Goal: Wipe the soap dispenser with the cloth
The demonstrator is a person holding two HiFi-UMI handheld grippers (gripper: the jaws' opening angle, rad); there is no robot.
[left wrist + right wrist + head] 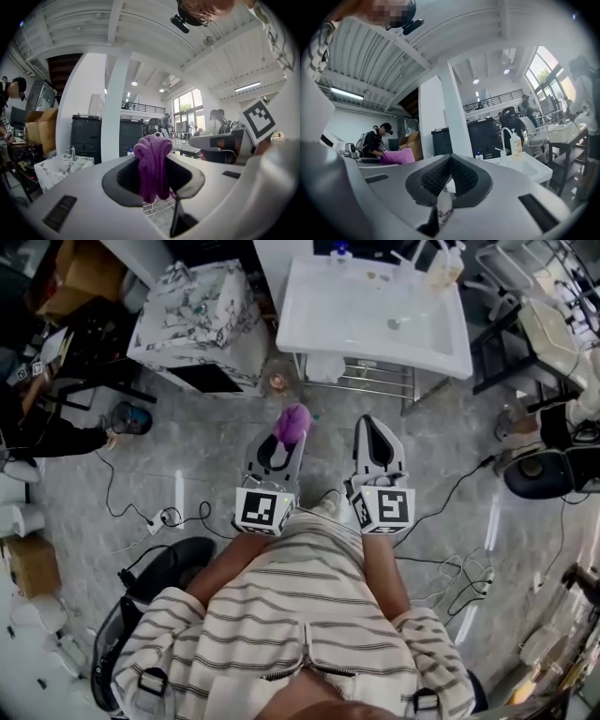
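A purple cloth (292, 423) is bunched between the jaws of my left gripper (284, 435). The left gripper view shows the cloth (153, 164) folded over and hanging from the shut pads. My right gripper (373, 426) is level beside the left one, shut with nothing in it, and its pads meet in its own view (450, 163). The soap dispenser (445, 265) stands at the back right rim of the white sink (319, 329), well ahead of both grippers. It appears as a pale pump bottle (515, 143) in the right gripper view, with the cloth (397, 157) at the left.
The sink rests on a metal rack frame (375, 381). A marbled box (197, 320) stands to its left. Cables and a power strip (159, 518) lie on the grey floor. A black chair (544, 470) is at the right, and a person (37, 427) is at the left.
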